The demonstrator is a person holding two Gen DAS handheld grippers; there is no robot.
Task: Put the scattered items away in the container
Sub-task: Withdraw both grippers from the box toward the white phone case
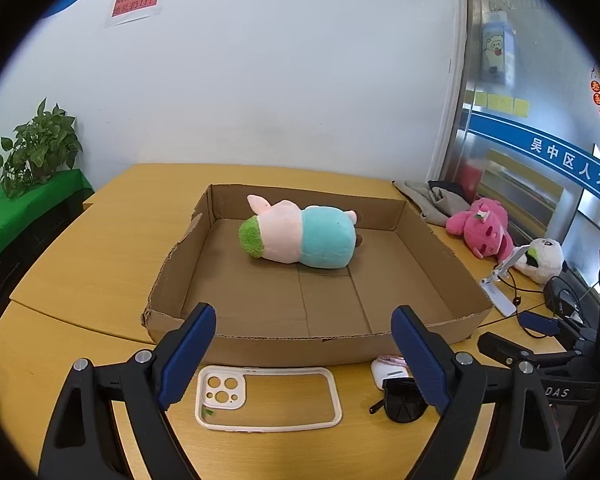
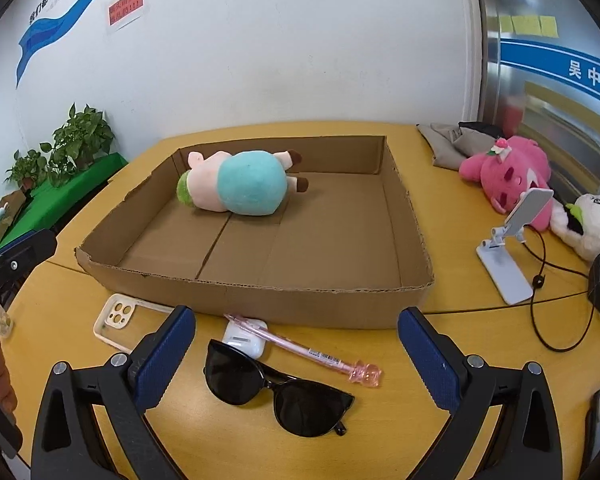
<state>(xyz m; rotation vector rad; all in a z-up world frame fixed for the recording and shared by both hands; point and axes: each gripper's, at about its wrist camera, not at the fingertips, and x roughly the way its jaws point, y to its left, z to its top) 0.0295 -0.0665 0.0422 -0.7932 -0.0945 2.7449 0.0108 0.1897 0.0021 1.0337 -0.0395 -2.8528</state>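
Both my grippers, left and right, gape empty before the cardboard tray; sunglasses lie just before its wall.

A: Where's the left tool at?
B: Jaws spread wide, nothing between the blue pads, angled downward.
A: And the right tool?
B: Same deal, wide apart, empty, pointing down. It pokes into the left view too.
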